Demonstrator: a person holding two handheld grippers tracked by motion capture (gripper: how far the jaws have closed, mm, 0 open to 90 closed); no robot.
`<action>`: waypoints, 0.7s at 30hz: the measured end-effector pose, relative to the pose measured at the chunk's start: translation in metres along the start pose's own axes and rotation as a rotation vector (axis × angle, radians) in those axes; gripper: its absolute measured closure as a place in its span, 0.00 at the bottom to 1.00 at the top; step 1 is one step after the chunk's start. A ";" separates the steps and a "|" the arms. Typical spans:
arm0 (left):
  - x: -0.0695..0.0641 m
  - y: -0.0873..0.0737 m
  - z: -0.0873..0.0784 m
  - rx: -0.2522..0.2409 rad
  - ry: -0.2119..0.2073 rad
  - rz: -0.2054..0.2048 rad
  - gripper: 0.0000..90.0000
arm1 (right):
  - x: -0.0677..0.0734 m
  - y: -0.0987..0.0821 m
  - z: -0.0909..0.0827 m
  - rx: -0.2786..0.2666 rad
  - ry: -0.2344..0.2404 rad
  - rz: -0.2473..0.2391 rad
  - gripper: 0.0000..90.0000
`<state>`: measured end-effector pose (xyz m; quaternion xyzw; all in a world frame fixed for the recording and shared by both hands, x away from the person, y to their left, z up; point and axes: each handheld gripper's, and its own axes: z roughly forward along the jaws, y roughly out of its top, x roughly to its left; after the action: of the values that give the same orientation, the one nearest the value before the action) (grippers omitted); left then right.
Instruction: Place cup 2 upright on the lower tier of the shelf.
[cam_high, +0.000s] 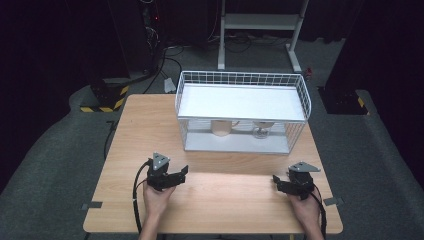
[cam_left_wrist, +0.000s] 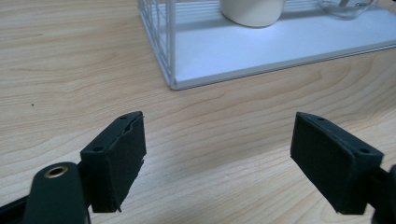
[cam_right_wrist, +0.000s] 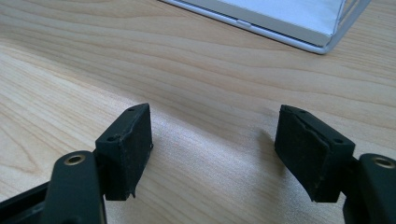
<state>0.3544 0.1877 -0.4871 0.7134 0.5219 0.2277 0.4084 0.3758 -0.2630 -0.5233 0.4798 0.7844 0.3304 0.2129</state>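
Note:
A white wire rack (cam_high: 242, 112) with two shelves stands at the far middle of the wooden table (cam_high: 215, 200). On its lower shelf sit a cream cup (cam_high: 221, 127) and a clear glass (cam_high: 261, 130). In the left gripper view the cream cup (cam_left_wrist: 252, 11) and the glass (cam_left_wrist: 345, 7) show at the top, on the rack's white base (cam_left_wrist: 261, 51). My left gripper (cam_high: 172, 177) rests near the table's front left, open, with bare wood between its pads (cam_left_wrist: 116, 163). My right gripper (cam_high: 285, 185) sits at the front right, open too, nothing between its pads (cam_right_wrist: 128, 154). The rack's corner (cam_right_wrist: 322, 44) lies ahead of it.
Beyond the table a white stand's legs (cam_high: 260, 30) rest on the grey carpet. Black cabinets and yellow-black striped feet (cam_high: 105, 97) sit at the back left, another striped foot (cam_high: 360, 102) at the back right. Small clips (cam_high: 92, 205) mark the table's front edges.

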 end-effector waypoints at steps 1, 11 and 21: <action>0.001 0.000 0.000 0.000 0.002 0.000 0.21 | 0.000 0.000 0.000 0.000 0.000 0.000 0.31; 0.008 0.000 0.011 0.027 0.027 -0.013 0.20 | 0.000 0.000 0.000 0.000 0.000 0.000 0.31; 0.012 0.000 0.025 0.059 0.054 -0.010 0.21 | 0.000 0.000 0.000 0.000 0.000 0.000 0.31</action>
<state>0.3775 0.1904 -0.5025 0.7160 0.5428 0.2294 0.3742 0.3758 -0.2630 -0.5233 0.4799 0.7843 0.3305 0.2129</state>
